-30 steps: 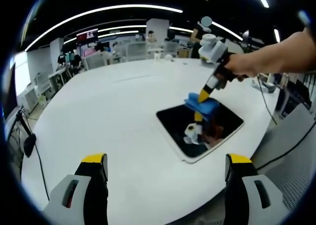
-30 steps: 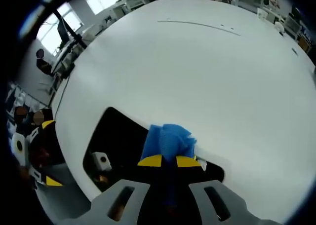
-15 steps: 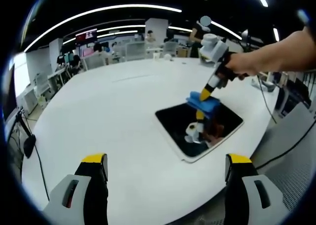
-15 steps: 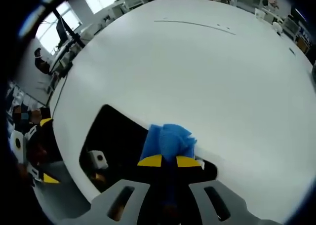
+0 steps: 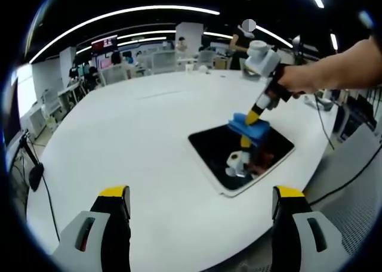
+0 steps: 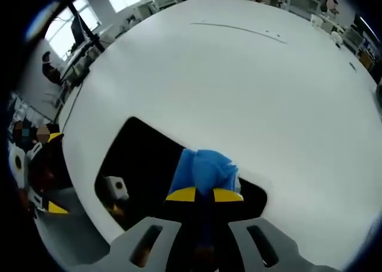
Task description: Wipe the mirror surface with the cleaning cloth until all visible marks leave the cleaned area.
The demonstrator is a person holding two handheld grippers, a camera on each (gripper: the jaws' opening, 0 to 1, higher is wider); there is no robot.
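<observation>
Mirror, a dark rectangular glass panel with a white rim (image 5: pixel 239 155), lies flat near the edge of a broad white oval bench (image 5: pixel 131 141). On its far corner sits a crumpled blue cleaning cloth (image 5: pixel 249 125), pinched tight in the yellow-tipped fingers of the right gripper (image 5: pixel 258 112), held by a person's hand (image 5: pixel 298 79). The left gripper (image 5: pixel 200 209) hangs above the bench's near edge, well apart from the mirror, its fingers spread wide and holding nothing.
</observation>
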